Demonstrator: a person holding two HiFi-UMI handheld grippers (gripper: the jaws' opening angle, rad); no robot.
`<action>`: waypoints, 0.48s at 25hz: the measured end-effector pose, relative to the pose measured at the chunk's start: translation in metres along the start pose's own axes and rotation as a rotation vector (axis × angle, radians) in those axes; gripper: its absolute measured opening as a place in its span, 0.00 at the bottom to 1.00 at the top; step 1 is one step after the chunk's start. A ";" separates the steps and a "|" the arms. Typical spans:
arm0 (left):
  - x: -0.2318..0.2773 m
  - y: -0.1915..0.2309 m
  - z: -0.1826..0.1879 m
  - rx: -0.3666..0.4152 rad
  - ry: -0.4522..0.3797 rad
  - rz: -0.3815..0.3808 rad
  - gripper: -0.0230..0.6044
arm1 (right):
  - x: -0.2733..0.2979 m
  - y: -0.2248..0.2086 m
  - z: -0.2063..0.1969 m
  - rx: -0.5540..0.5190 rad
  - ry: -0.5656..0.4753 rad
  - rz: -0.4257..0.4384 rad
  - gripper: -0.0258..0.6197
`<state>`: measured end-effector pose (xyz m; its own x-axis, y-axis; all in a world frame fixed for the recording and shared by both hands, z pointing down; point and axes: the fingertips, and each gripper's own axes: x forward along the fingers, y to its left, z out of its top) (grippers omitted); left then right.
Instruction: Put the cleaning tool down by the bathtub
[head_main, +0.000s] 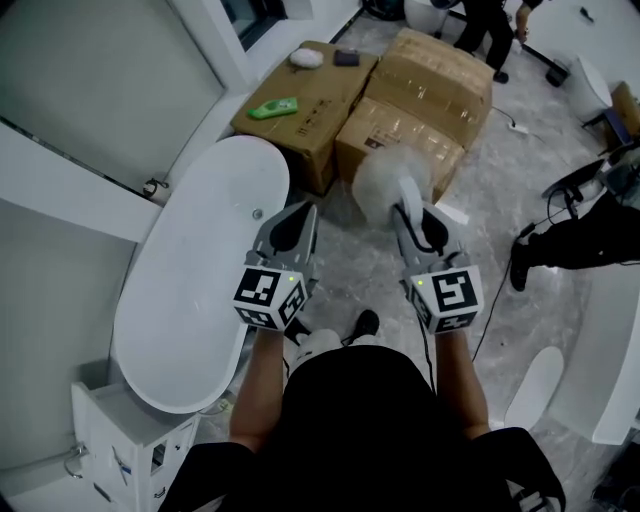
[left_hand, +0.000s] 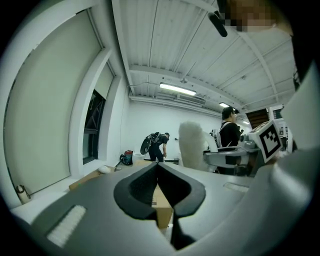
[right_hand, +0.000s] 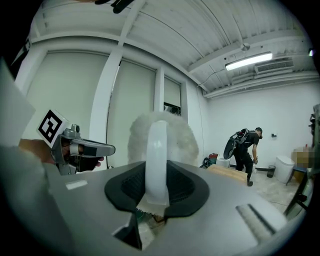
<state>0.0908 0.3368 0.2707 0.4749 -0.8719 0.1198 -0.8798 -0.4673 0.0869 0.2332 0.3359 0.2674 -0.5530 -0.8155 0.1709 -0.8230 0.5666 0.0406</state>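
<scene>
The cleaning tool (head_main: 385, 185) has a fluffy white head and a white plastic handle. My right gripper (head_main: 410, 215) is shut on that handle and holds the tool up above the floor, right of the bathtub's far end. In the right gripper view the handle (right_hand: 156, 165) stands upright between the pads of the gripper (right_hand: 156, 172), with the fluffy head behind it. The white oval bathtub (head_main: 200, 260) lies at the left. My left gripper (head_main: 290, 228) hovers by the tub's right rim, its jaws (left_hand: 158, 167) shut with nothing between them. The tool's head (left_hand: 192, 145) shows to its right.
Several cardboard boxes (head_main: 400, 100) stand just beyond the tub and the grippers, one with a green object (head_main: 273, 108) on it. A white cabinet (head_main: 130, 440) stands at the tub's near end. A person (head_main: 580, 235) is at the right, and cables run over the grey floor.
</scene>
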 end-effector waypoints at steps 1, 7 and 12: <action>0.000 0.000 -0.001 0.001 0.004 0.004 0.03 | -0.001 -0.001 -0.001 0.010 -0.004 0.005 0.18; 0.003 -0.005 -0.010 0.001 0.021 0.012 0.03 | -0.007 -0.005 -0.009 0.031 -0.016 0.036 0.18; 0.006 -0.004 -0.010 0.011 0.033 0.006 0.03 | -0.006 -0.006 -0.011 0.050 -0.003 0.034 0.18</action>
<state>0.0972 0.3348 0.2808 0.4703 -0.8691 0.1532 -0.8825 -0.4642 0.0754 0.2429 0.3380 0.2765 -0.5814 -0.7959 0.1687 -0.8089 0.5878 -0.0144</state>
